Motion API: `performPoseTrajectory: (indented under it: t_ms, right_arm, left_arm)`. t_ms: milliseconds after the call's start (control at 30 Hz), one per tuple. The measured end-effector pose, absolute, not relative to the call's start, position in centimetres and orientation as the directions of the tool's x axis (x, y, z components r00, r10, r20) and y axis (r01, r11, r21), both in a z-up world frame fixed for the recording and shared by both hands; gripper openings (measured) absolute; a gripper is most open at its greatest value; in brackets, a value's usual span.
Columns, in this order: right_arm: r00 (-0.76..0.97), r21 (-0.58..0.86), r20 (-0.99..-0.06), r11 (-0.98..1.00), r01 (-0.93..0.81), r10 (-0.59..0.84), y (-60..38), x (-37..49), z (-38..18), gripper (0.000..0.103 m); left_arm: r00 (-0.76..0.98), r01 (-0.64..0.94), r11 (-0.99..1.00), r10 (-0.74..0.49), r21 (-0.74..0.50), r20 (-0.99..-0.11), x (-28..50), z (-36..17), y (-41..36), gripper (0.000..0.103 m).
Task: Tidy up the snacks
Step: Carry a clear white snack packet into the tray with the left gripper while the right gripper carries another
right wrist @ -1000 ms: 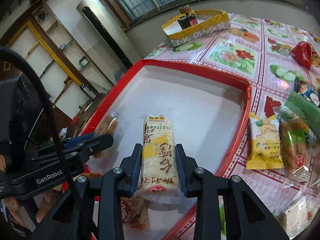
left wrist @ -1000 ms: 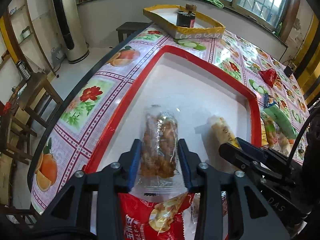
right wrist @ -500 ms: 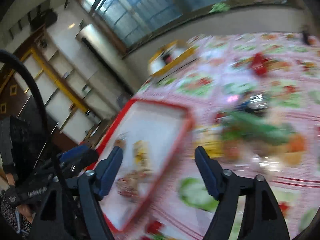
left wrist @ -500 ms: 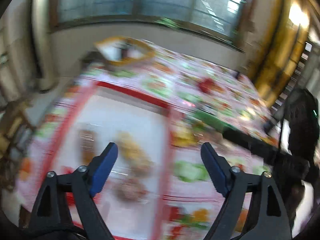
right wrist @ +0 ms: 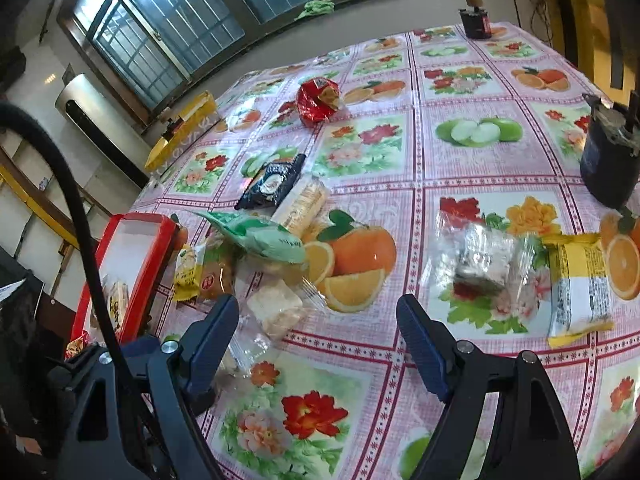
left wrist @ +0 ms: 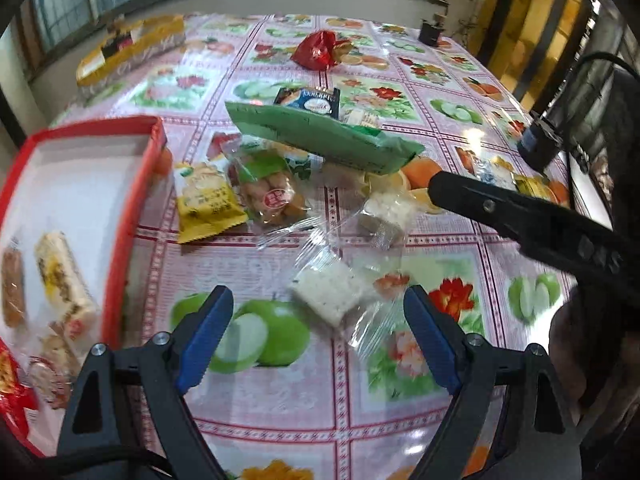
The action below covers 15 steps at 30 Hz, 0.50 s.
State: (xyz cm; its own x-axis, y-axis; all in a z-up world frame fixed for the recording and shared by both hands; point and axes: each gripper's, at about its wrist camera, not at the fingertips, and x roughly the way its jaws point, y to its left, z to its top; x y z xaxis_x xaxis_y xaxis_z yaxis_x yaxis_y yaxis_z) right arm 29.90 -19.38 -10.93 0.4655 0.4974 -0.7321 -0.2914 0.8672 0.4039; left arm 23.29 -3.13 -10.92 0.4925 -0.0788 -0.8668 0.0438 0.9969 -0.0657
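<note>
My left gripper [left wrist: 318, 302] is open above a white block snack in a clear wrapper [left wrist: 332, 288], not touching it. The red tray [left wrist: 132, 220] at the left holds a yellow-and-white bar [left wrist: 60, 276] and a brown snack [left wrist: 12, 284]. Beside the tray lies a pile: a yellow packet [left wrist: 208, 200], a clear bag of fried bits [left wrist: 268, 192] and a green bag [left wrist: 320, 136]. My right gripper [right wrist: 318, 306] is open and empty over the tablecloth. A pale block snack [right wrist: 276, 308] lies by its left finger, and a silver-wrapped snack [right wrist: 486, 260] and a yellow packet [right wrist: 580, 280] lie to its right.
A red bag [right wrist: 318, 100], a dark blue packet [right wrist: 272, 184] and a cracker pack [right wrist: 302, 204] lie farther back. A dark container [right wrist: 608, 160] stands at the right edge. A yellow box [right wrist: 184, 128] sits at the far left corner. My right gripper's finger [left wrist: 520, 216] crosses the left wrist view.
Both grippers let go of the snacks they held in the tray and opened wide. Both then swung right, away from the tray, over the loose snacks on the tablecloth.
</note>
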Motion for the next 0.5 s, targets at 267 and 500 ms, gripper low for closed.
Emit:
performPoseTrajectory:
  t_ms: [267,500]
  right_arm:
    - [0.425,0.413,-0.749,0.86,-0.299,0.508,-19.6,29.3,-11.9,0.081]
    - [0.342,0.469,-0.757,0.827,-0.31,0.557,-17.3,29.4,-12.2,0.081]
  left_arm:
    - [0.478,-0.008,0.998,-0.044,-0.055,-0.877,22.8,-12.1,-2.0,0.051]
    - [0.505,-0.028,0.994,-0.077,-0.106,-0.859,20.9,-11.8,-0.1,0.036]
